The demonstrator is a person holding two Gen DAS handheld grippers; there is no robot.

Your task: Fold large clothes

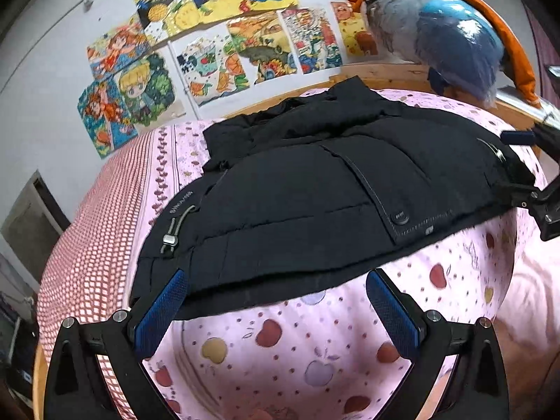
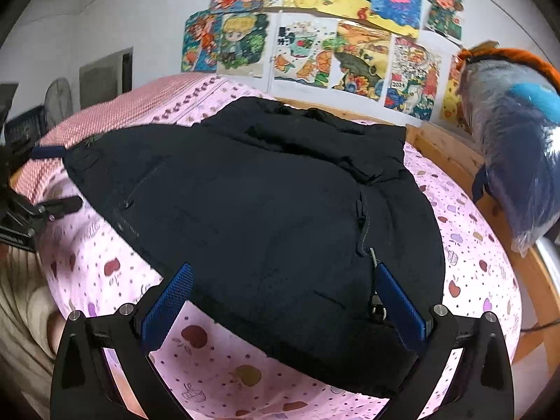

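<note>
- The bed, under a pink fruit-print sheet, is filling both views and bearing everything else; drawings are covering the wall at twelve o'clock, and a blue plush toy in plastic is sitting on the wooden frame at about two o'clock.
- The black padded jacket is lying flat across the sheet, partly folded, its collar end pointing to twelve o'clock and its hem running crosswise nearest the cameras, so its long axis is stretching from side to side between the two tools.
- The left gripper is standing spread wide at the hem: in its own view the jacket is lying from ten to one o'clock, the left pad is overlapping the hem's corner, and the right pad is hanging over bare sheet.
- The right gripper is likewise spread apart, straddling the jacket's near corner, with cloth lying between the pads from eleven to one o'clock; whether the pads are touching fabric I cannot tell.
- Judging by this, the right tool is sitting deeper over the cloth and seems the readier to pinch; each is facing its own hem corner.
- A zip pull is lying just beside the right pad and may be getting in the way.
</note>
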